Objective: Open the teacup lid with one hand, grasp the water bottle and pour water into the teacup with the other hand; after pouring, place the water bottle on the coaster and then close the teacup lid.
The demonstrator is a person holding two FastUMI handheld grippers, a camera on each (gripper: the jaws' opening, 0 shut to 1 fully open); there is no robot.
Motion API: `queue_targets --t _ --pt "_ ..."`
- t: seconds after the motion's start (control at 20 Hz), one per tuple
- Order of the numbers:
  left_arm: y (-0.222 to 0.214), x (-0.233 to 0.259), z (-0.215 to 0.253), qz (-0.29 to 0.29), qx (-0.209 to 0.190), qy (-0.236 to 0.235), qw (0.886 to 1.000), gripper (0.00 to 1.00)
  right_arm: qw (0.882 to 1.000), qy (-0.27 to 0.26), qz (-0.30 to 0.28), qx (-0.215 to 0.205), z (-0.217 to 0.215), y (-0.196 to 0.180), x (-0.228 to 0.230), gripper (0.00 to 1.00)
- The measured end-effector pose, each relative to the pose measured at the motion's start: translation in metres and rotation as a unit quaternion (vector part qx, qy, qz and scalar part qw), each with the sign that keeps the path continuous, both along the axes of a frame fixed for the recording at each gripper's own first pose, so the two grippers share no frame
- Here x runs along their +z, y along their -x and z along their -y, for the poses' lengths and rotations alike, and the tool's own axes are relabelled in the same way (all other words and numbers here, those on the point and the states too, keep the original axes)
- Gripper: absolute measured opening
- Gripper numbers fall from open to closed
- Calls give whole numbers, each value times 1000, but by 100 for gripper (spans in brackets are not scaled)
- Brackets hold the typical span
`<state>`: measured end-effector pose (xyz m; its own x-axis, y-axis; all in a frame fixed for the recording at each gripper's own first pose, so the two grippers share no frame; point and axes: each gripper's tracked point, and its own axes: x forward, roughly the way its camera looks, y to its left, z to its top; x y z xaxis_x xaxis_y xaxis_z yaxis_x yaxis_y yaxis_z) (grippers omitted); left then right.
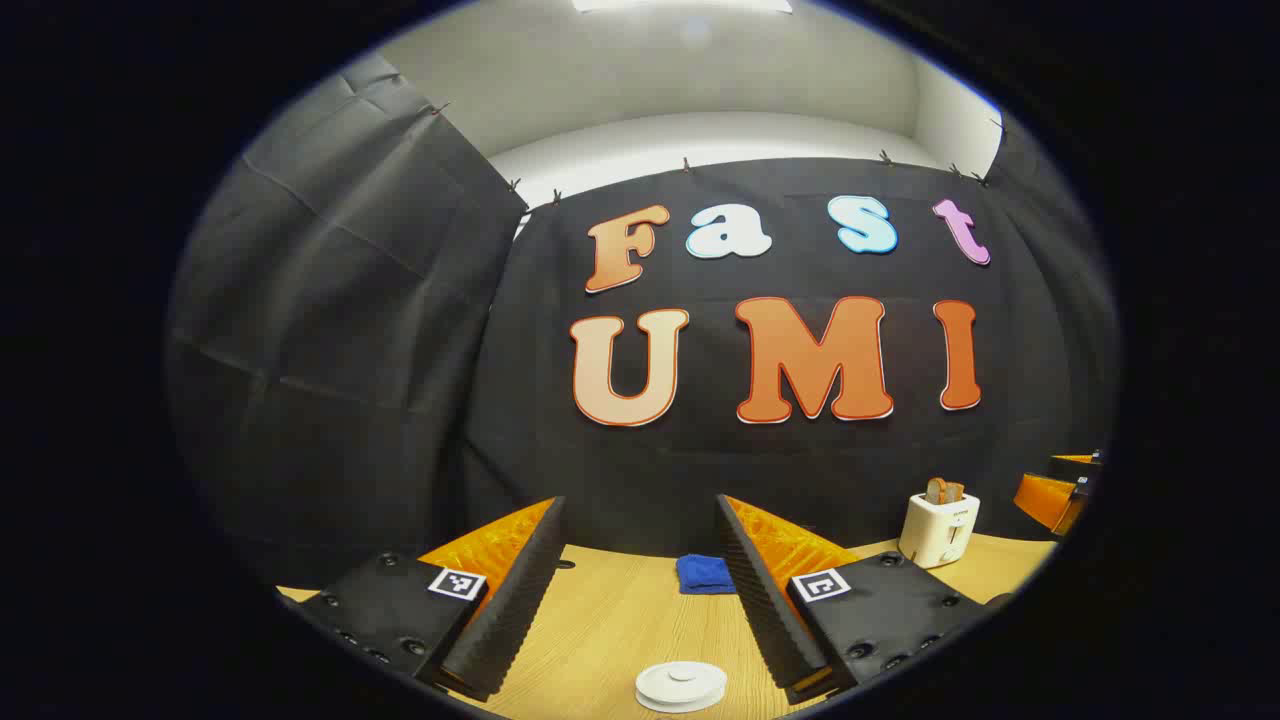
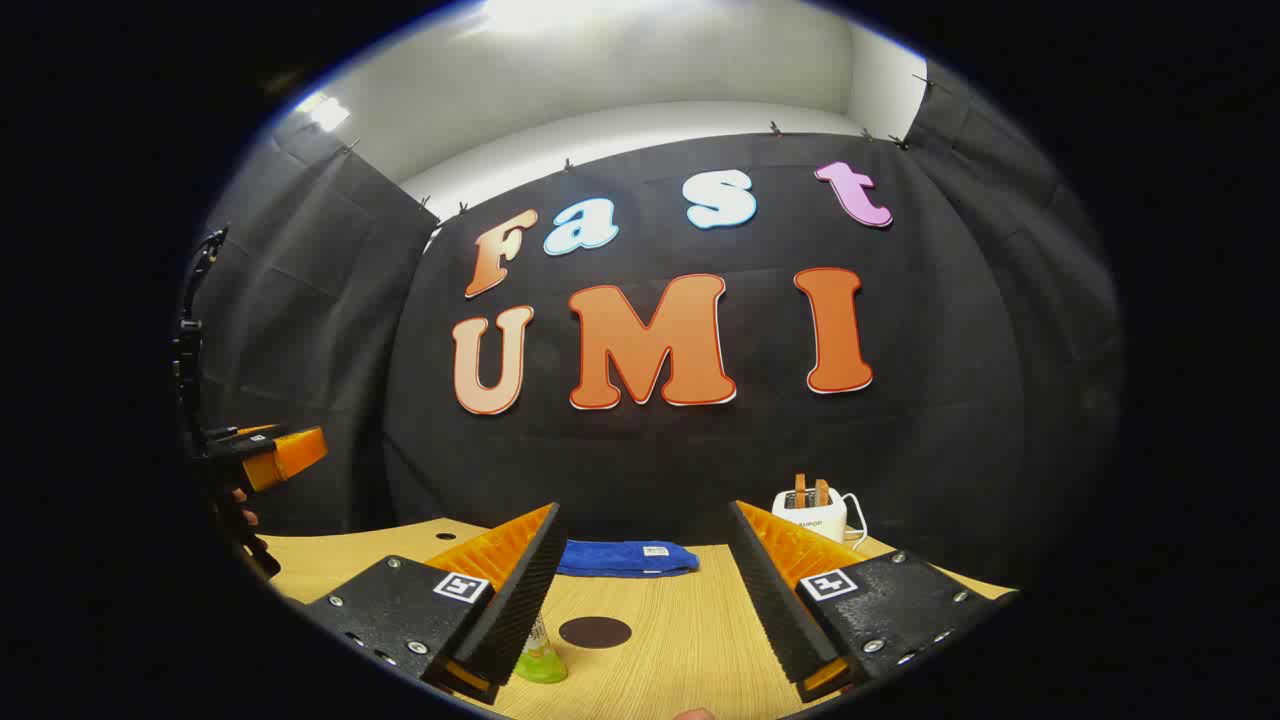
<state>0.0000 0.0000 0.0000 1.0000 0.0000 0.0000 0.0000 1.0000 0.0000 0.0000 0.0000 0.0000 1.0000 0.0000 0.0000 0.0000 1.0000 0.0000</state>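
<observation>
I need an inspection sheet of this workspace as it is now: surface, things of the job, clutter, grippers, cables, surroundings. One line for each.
Surface: wooden table, light grain, with a small dark hole near its back left edge.
Job's things: white teacup lid low between the left gripper's fingers; dark round coaster on the table; greenish water bottle, partly hidden behind the right gripper's left finger.
Clutter: blue cloth at the back; white toaster holding two slices.
Grippers: left gripper open, holding nothing; right gripper open, holding nothing.
Cables: white cord beside the toaster.
Surroundings: black cloth wall, white wall above it.
</observation>
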Motion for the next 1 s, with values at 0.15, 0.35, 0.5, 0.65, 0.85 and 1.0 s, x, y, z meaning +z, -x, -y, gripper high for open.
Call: queue_targets --t 0.15,0.35,0.5,0.65,0.85,1.0 --pt "-2 -2 -2 -2 0 -3 1000 95 1000 3 8 3 -4 -1 7 97" --pt "-2 -7 -6 -5 4 -5 1000 95 1000 3 8 7 -8 -6 7 97" --pt "-3 -10 -8 -9 7 -4 1000 95 1000 7 4 8 -11 -5 2 97" --pt "-4 -14 -9 -13 7 -3 1000 96 1000 9 2 9 -12 -6 1 98" --pt "-5 -18 -12 -18 11 -15 1000 95 1000 10 -2 13 -17 -6 -2 97" --pt "-6 -21 -12 -20 9 -21 1000 95 1000 10 0 16 -20 -6 0 97"
